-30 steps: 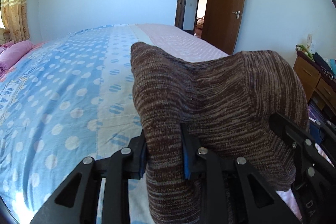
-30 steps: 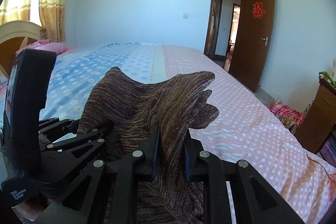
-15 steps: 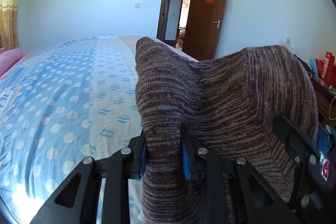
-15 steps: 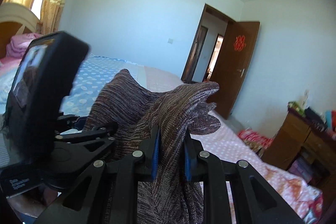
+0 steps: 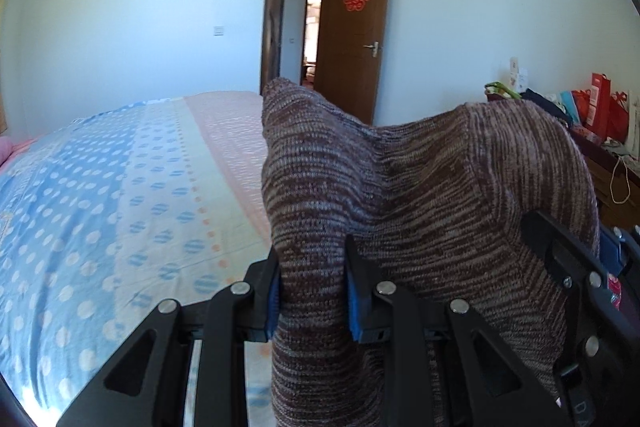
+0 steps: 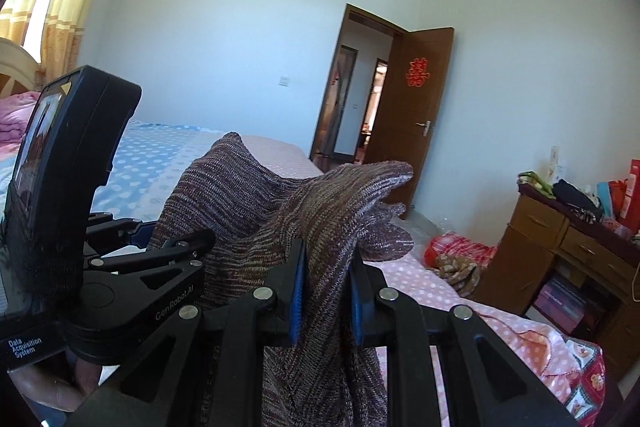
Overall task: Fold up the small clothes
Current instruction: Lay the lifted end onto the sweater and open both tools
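Observation:
A brown marled knit garment [image 5: 420, 195] hangs in the air between my two grippers, above the bed. My left gripper [image 5: 312, 291] is shut on one upper corner of it. My right gripper [image 6: 326, 287] is shut on the other upper part of the same garment [image 6: 280, 223]. In the right wrist view the left gripper [image 6: 140, 251] shows close at the left, clamped on the cloth. In the left wrist view the right gripper's black frame [image 5: 568, 275] shows at the right edge. The garment's lower part hangs out of sight below both views.
The bed [image 5: 120, 187] with a blue and pink polka-dot cover lies below and ahead. A wooden dresser [image 6: 560, 251] with bags stands at the right. A brown door [image 6: 416, 107] stands open at the far wall. Crumpled clothes [image 6: 452, 259] lie near the dresser.
Both grippers have risen and tilted upward with the garment; the views now show more wall and ceiling and less bed. Both grips are unchanged.

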`<action>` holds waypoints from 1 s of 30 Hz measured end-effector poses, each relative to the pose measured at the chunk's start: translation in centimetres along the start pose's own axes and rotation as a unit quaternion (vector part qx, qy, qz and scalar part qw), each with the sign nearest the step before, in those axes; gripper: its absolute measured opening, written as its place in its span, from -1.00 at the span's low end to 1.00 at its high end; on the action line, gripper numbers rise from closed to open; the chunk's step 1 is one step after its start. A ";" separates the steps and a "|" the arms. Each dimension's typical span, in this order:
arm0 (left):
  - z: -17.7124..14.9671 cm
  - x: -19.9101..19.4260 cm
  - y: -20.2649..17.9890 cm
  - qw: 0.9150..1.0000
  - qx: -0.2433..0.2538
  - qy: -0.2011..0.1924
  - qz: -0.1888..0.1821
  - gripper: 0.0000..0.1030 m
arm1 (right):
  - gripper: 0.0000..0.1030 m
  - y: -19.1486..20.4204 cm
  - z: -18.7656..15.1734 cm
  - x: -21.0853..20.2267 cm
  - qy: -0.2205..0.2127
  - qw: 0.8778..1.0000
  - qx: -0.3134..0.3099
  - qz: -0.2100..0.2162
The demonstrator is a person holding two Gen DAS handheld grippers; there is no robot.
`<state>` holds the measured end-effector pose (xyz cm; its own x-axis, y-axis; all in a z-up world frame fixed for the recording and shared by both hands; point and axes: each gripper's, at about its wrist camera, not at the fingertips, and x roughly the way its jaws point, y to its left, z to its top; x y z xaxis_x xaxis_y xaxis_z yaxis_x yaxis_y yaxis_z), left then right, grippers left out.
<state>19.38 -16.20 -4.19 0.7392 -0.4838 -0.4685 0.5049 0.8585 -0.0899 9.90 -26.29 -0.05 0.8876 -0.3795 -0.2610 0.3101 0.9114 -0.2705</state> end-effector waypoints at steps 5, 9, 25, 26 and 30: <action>0.8 3.4 -3.1 1.000 0.016 0.012 -0.012 -0.47 | -0.63 -2.2 -0.6 2.7 0.026 0.999 0.011 -0.023; 0.6 6.3 -4.4 0.999 0.018 0.029 -0.014 -0.48 | -0.63 -3.3 -1.4 5.3 0.053 0.998 0.018 -0.026; -1.6 14.8 -2.8 0.989 -0.003 0.148 -0.006 -0.02 | -0.31 -8.5 -7.1 15.3 0.229 0.965 0.123 0.035; -1.6 14.3 -2.3 0.989 -0.002 0.149 -0.014 -0.01 | -0.14 -9.4 -7.3 14.6 0.231 0.963 0.135 0.040; -2.5 10.8 0.4 0.985 -0.039 0.153 -0.068 0.28 | 0.12 -12.3 -8.3 9.8 0.226 0.950 0.204 0.072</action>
<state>26.43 -20.62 -11.48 0.4918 -0.5324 -0.6890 0.5456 0.8051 -0.2328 12.00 -42.54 -6.96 0.7231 -0.1922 -0.6634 0.3848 0.9098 0.1558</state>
